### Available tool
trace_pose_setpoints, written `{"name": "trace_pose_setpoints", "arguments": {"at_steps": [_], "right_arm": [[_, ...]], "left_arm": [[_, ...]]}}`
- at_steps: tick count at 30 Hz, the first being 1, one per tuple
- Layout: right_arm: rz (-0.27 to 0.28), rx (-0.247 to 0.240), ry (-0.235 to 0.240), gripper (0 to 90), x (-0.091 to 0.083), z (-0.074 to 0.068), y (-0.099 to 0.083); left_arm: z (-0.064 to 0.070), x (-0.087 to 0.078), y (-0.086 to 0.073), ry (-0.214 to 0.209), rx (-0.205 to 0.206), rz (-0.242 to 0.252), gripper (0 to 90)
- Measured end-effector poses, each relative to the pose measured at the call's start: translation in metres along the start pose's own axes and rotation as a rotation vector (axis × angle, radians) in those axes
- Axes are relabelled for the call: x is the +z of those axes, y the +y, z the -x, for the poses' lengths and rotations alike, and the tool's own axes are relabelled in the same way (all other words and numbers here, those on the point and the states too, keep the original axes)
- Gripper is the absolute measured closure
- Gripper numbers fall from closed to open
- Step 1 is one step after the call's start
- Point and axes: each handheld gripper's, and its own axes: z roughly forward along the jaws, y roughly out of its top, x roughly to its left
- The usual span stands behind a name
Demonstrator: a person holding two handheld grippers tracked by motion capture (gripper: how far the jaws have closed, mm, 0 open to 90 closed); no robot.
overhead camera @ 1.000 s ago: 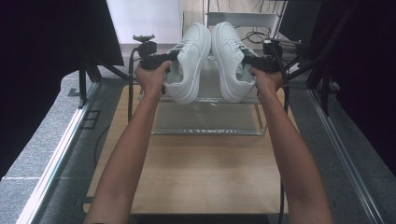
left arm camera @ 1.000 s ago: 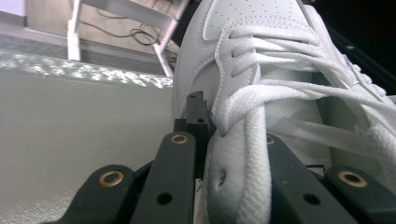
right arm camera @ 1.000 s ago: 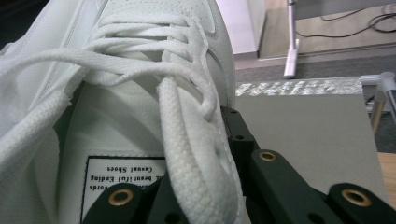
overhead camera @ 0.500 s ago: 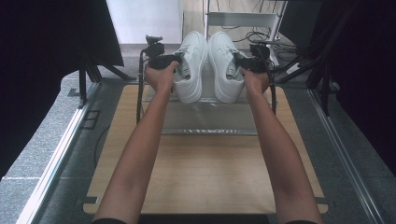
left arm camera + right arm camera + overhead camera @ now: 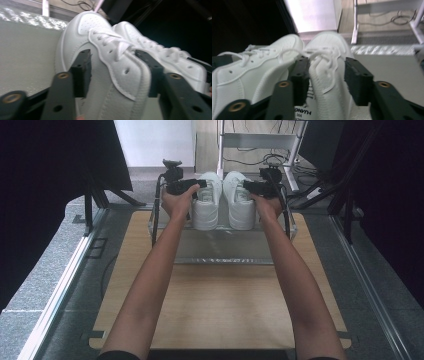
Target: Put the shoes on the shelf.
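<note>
A person stands at a wooden counter (image 5: 220, 315), both forearms stretched forward, a two-jaw gripper in each hand. The left gripper (image 5: 199, 184) holds the left white sneaker (image 5: 206, 202); the right gripper (image 5: 248, 185) holds the right white sneaker (image 5: 239, 202). The shoes sit side by side, almost touching, heels toward the person, on the clear rack (image 5: 225, 242) at the counter's far end.

In the left gripper view the jaws stand partly closed across the left sneaker's (image 5: 105, 62) upper, one jaw against its outer side wall, the other at the laced collar. In the right gripper view the jaws straddle the right sneaker's (image 5: 327, 75) collar and tongue in the same way, with the left shoe (image 5: 254, 67) just beside the inner jaw.

The shoes look light, with soft padded uppers that would give under pressure and smooth leather sides that could slip. The firmer collar and side wall near the laces seem the best hold. The loose laces could snag.

A second ago both shoes were tipped up with their toes high in the air; now they lie level on the rack, closer together.
</note>
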Motion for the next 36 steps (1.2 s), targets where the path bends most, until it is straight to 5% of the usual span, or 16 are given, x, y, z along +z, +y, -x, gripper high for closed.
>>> {"name": "trace_pose_setpoints", "arguments": {"at_steps": [2, 7, 12, 15, 20, 23, 26, 31, 36], "right_arm": [[0.017, -0.022, 0.026, 48.8, -0.012, 0.002, 0.005], [0.019, -0.040, 0.070, 46.2, -0.034, 0.005, 0.007], [0.003, -0.072, 0.096, 45.8, -0.055, 0.007, -0.005], [0.012, -0.058, 0.129, 52.9, -0.068, 0.013, -0.014], [0.018, -0.041, 0.198, 58.9, -0.086, 0.027, -0.027], [0.024, -0.065, 0.162, 61.5, -0.092, 0.031, -0.036], [-0.038, -0.112, 0.132, 67.7, -0.088, 0.039, -0.052], [-0.106, -0.135, 0.168, 78.3, -0.074, 0.041, -0.070], [-0.103, -0.175, 0.173, 84.6, -0.066, 0.036, -0.076]], "left_arm": [[0.001, -0.009, 0.002, -0.023, 0.007, 0.007, 34.9], [0.010, -0.034, -0.001, -0.009, 0.099, -0.010, 29.5], [0.016, -0.067, -0.015, -0.048, 0.193, -0.010, 29.3], [0.014, -0.080, -0.025, -0.034, 0.226, -0.001, 42.3], [0.003, -0.089, -0.042, -0.046, 0.300, -0.089, 54.6], [-0.004, -0.090, -0.049, -0.033, 0.309, -0.101, 61.5], [-0.014, -0.084, -0.064, -0.036, 0.285, -0.136, 72.2], [-0.018, -0.071, -0.079, -0.049, 0.285, -0.177, 79.0], [-0.019, -0.068, -0.086, -0.062, 0.294, -0.186, 81.3]]}}
